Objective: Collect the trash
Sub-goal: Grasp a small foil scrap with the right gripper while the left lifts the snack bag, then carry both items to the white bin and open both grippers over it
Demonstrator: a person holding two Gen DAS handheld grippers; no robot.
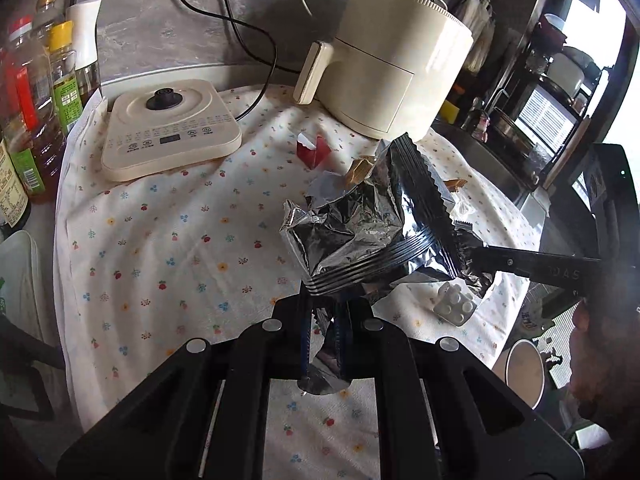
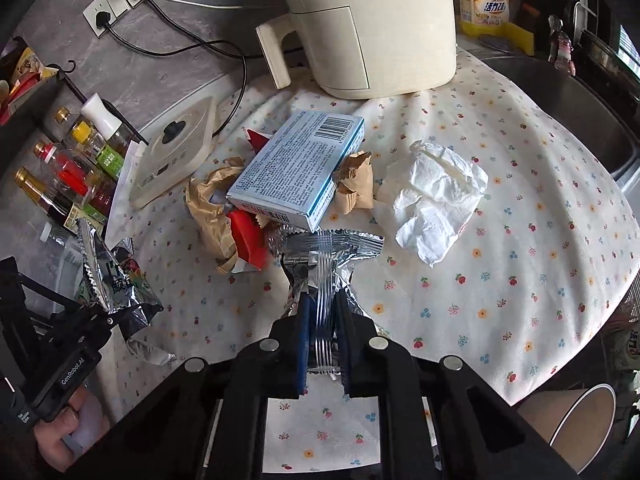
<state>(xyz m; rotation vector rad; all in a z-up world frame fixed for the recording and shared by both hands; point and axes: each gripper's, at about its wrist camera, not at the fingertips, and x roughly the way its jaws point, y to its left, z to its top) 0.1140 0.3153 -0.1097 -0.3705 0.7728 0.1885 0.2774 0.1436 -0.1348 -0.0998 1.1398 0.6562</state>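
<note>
Tablecloth (image 2: pixel 520 240) floral under air fryer (image 2: pixel 372 24); both grippers (image 1: pixel 324 320) (image 2: pixel 322 344) clamp one foil wrapper (image 1: pixel 360 232).

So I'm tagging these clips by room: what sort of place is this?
Most likely a home kitchen counter. A cream air fryer stands on a flowered cloth, bottles of oil and sauce line the wall side, and a dark sink lies next to the cloth.

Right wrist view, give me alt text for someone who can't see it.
The right gripper is shut on a crinkled silver foil wrapper above a floral tablecloth. Just beyond lie a blue box atop brown paper and red scraps, a crumpled white tissue and a cream air fryer.
</note>
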